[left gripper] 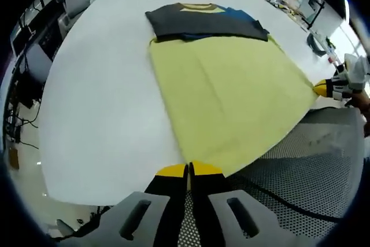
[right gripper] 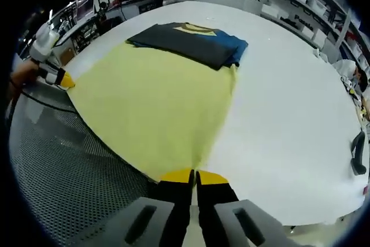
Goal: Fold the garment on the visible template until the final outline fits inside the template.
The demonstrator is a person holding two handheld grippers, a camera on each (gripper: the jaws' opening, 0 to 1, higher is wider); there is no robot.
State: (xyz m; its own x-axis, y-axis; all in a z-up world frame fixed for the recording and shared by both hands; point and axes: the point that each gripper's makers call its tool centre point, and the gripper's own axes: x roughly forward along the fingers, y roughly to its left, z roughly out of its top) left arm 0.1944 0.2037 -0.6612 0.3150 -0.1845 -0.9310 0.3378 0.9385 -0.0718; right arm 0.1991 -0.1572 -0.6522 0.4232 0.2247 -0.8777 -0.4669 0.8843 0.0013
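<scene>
Left gripper view: the left claw [left gripper: 189, 169] is clamped on a near corner of the yellow garment [left gripper: 231, 96], soft and light on the white counter [left gripper: 98, 114]. At three o'clock, the right claw [left gripper: 319, 89] pinches the other corner. A dark shirt [left gripper: 202, 22] lies at twelve.

Black fingers [left gripper: 173, 201] (yellow-tipped) rise from grey slotted mounts [left gripper: 139, 215].
</scene>
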